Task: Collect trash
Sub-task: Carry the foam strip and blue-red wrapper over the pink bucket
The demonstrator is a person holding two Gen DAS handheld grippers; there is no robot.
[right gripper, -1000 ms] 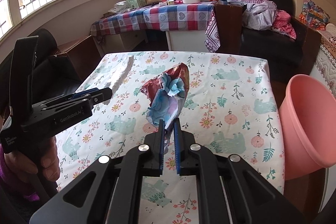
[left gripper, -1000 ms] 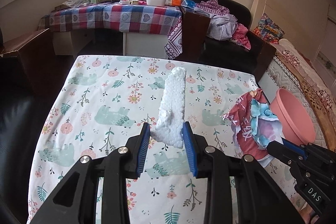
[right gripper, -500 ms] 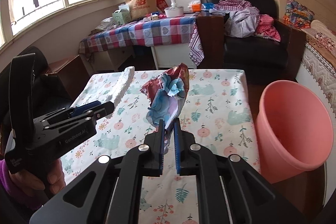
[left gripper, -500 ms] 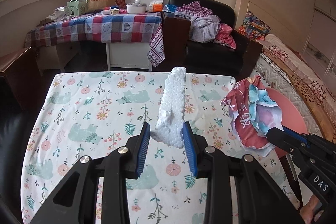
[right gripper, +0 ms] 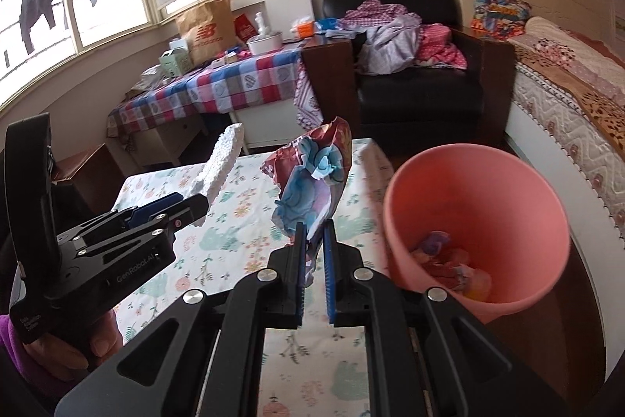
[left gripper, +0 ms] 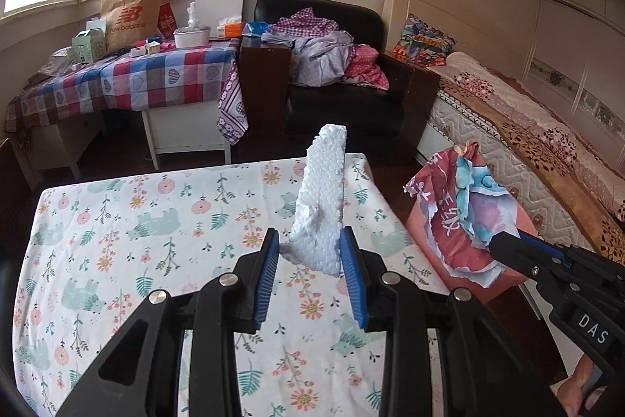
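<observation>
My left gripper (left gripper: 310,253) is shut on a long white foam piece (left gripper: 322,198) and holds it upright above the floral-cloth table (left gripper: 156,229). My right gripper (right gripper: 312,241) is shut on a crumpled red-and-blue paper wrapper (right gripper: 312,178), held above the table's right edge. A pink bin (right gripper: 474,221) stands just right of the table with some trash inside. In the left wrist view the wrapper (left gripper: 461,206) hangs in front of the bin (left gripper: 519,221). In the right wrist view the foam piece (right gripper: 220,163) and the left gripper (right gripper: 175,210) show at left.
A black armchair (left gripper: 340,73) piled with clothes stands beyond the table. A checked-cloth table (left gripper: 129,77) with a paper bag and boxes is at the back left. A bed (left gripper: 527,127) runs along the right.
Both grippers have risen and swung right with their loads. The wrapper is now close to the pink bin, whose inside has come into the right wrist view.
</observation>
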